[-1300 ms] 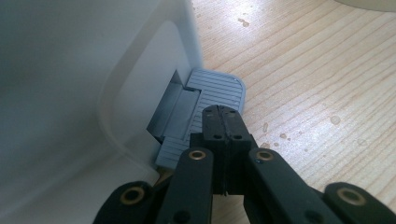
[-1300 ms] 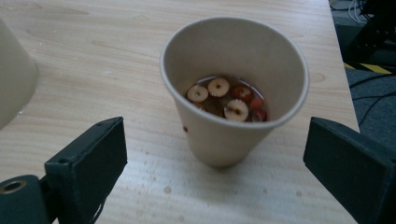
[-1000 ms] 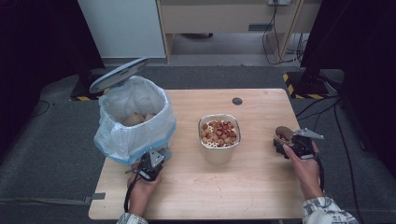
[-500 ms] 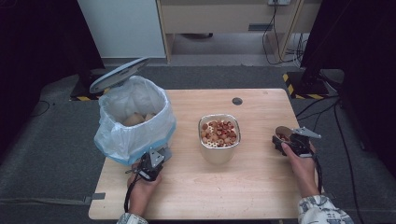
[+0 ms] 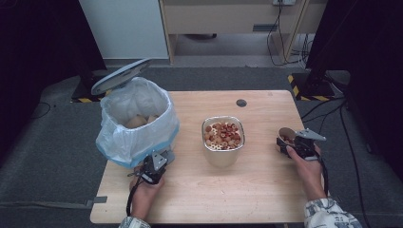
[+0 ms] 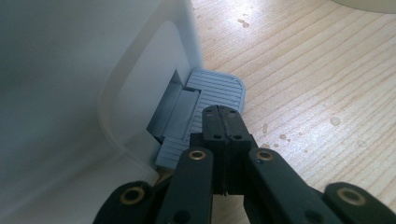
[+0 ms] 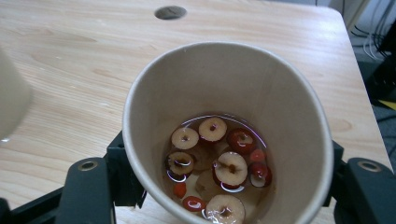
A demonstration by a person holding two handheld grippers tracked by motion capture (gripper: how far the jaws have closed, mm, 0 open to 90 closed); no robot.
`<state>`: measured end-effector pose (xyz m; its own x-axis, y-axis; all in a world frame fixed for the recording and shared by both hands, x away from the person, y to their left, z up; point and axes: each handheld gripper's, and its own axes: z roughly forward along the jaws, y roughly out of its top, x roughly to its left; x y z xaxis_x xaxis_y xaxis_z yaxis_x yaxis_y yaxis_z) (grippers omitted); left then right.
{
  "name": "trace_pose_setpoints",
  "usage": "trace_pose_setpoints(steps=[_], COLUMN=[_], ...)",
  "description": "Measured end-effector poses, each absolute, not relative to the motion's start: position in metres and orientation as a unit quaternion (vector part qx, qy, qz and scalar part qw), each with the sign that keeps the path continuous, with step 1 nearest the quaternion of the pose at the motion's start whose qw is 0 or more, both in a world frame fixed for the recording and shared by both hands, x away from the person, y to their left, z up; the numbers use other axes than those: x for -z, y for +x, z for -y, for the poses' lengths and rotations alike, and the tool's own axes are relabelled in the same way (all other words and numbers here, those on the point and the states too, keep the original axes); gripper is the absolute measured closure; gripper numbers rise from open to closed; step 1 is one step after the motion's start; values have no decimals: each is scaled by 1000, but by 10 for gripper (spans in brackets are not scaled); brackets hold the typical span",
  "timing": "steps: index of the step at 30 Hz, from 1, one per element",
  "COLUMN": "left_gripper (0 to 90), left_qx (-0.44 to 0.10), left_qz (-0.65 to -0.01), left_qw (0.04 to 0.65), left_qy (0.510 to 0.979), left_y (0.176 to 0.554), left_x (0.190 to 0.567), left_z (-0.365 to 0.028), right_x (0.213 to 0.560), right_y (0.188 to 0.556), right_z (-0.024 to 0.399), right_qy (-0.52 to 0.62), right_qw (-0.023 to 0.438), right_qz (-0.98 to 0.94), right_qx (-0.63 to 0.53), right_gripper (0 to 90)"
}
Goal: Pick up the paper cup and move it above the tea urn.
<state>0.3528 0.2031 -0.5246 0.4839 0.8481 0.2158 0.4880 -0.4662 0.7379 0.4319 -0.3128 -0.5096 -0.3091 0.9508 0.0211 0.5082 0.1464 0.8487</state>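
Closing, right gripper jaws now clamp the paper cup.

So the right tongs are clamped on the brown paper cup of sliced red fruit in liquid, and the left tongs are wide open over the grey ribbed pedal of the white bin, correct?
One detail is wrong: the left tongs are shut, tips together over the grey ribbed pedal of the white bin, as the left gripper view shows. The right tongs do clamp the brown paper cup of sliced red fruit.
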Motion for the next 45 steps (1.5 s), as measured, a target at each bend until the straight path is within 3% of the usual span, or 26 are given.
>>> trace_pose_setpoints(steps=[45], left_gripper=[894], left_qx=[-293], left_qz=[-415], left_qw=[308], left_qy=[804], left_y=[353], left_x=[525], left_z=[-203], right_x=[391], right_y=[458], right_z=[297], right_qy=[353], right_qw=[324], right_qz=[-785], right_qx=[-392], right_gripper=[346])
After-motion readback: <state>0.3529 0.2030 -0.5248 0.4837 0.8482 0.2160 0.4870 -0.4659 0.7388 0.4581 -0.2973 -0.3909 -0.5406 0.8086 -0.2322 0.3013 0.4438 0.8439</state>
